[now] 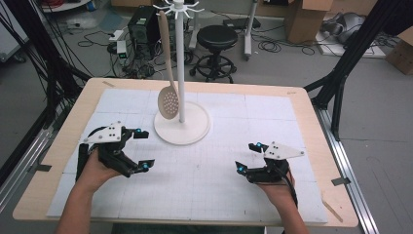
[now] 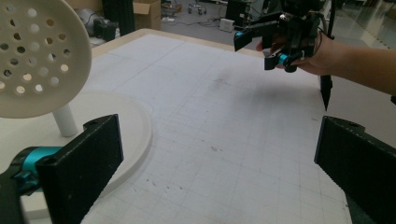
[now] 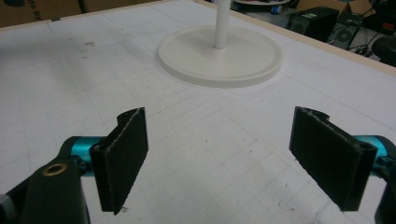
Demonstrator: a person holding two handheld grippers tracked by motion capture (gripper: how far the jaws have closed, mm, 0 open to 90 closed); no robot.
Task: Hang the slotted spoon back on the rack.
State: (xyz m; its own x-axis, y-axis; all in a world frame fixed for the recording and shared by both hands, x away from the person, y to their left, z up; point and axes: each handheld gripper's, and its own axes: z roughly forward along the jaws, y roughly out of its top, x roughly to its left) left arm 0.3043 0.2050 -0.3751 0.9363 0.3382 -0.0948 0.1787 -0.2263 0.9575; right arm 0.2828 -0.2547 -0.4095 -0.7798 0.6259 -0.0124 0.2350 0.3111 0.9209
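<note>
1. A slotted spoon hangs from a hook at the top of a white stand, bowl down, just above the stand's round base at about 9 o'clock from the pole.
2. The left gripper sits at 8 o'clock from the base, near it, jaws spread wide and released, nothing between them.
3. The right gripper sits at 4 o'clock from the base, well apart, jaws open and empty above the white mat.
4. The spoon's bowl shows close ahead in the left gripper view.
</note>
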